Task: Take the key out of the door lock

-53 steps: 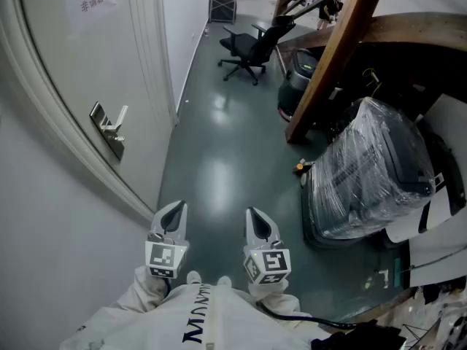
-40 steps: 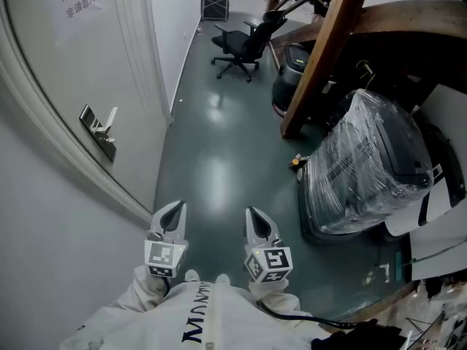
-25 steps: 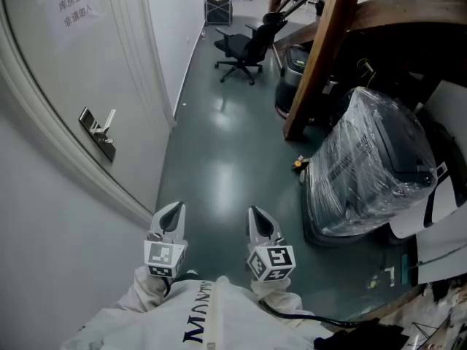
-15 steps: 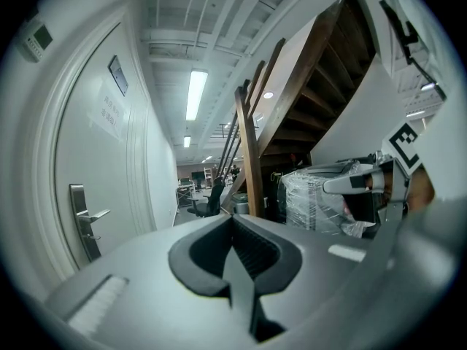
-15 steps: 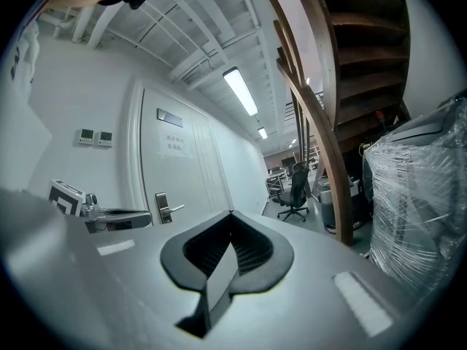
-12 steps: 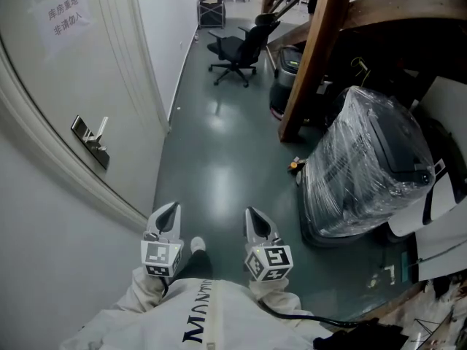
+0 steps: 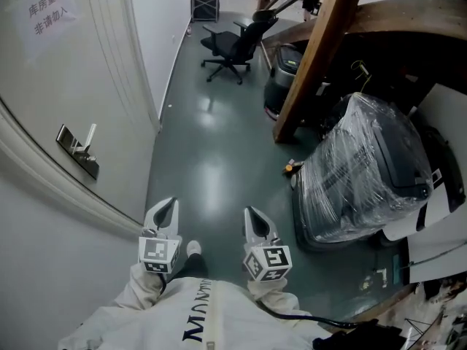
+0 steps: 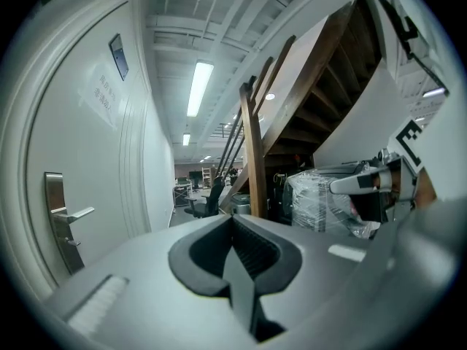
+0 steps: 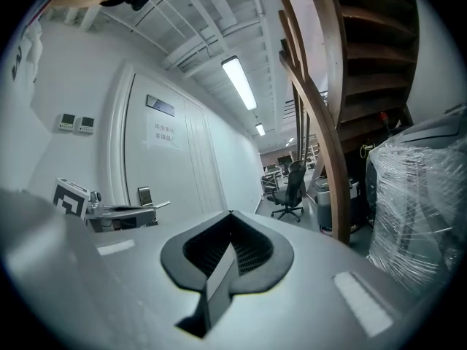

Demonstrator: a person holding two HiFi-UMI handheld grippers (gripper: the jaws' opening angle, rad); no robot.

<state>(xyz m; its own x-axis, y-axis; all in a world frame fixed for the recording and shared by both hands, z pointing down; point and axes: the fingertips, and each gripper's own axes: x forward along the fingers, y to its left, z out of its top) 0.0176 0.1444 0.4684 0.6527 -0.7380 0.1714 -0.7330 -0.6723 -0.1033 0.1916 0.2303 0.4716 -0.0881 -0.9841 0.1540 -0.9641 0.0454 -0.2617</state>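
**Both grippers shut and empty, the door lock well off to the left**

We are starting at the far left, where the door (image 7: 36,79) is showing a paper notice (image 7: 45,11) high up, well ahead of the left jaws. Lower on that door, the lock plate (image 7: 77,152) with its lever handle (image 7: 88,137) is sitting ahead of the left jaws and off to their left, well apart from them. In the left gripper view we are seeing the same plate at the left edge. The key is too small for us to make out in any view.

We are holding the left gripper (image 7: 169,205) low over the dark green floor (image 7: 211,152), its jaws pressed together with nothing between them. A shoe (image 7: 193,248) is showing just behind and to the right of it. The right gripper (image 7: 250,214) is hanging beside the left, near it but not touching. Its jaws are likewise closed, and nothing is caught in them.

Far ahead of both pairs of jaws an office chair (image 7: 230,41) is standing on the floor. Ahead and right of the right jaws a wooden stair post (image 7: 315,57) is slanting upward, and nearer on that side a plastic-wrapped machine (image 7: 368,173) is resting on the floor.
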